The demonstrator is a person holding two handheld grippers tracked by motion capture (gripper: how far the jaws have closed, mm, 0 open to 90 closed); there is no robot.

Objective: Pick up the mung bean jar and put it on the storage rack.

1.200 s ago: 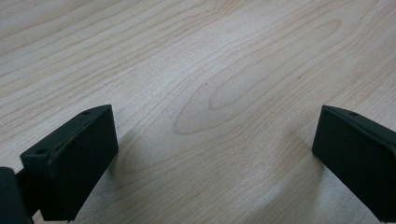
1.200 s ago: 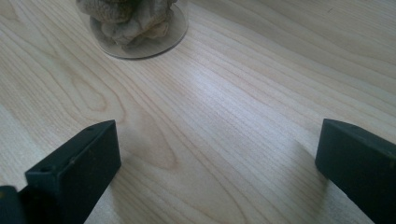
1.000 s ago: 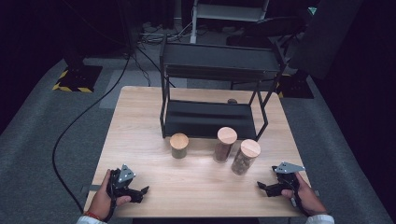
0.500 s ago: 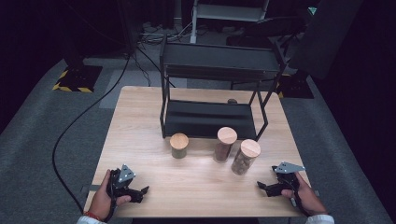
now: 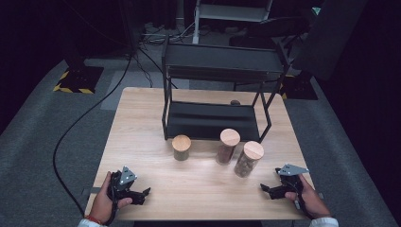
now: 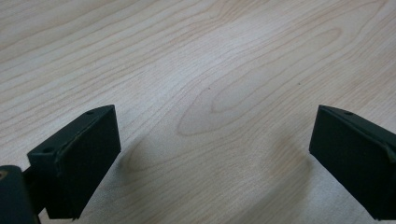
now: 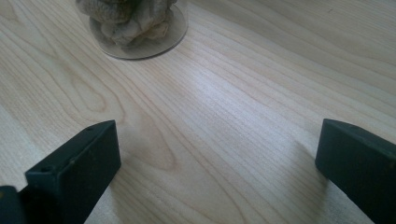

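You see the wooden table (image 5: 142, 123) lit from above, with a bright patch near its front middle, while the room around it sinks into near black. In both gripper views the wood grain looks soft, the black jaws blurred, casting faint diffuse shadows.

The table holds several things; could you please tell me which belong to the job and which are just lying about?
In use:
short jar
tall jar
right-hand jar
left gripper
right gripper

Lying about:
black rack
floor cable
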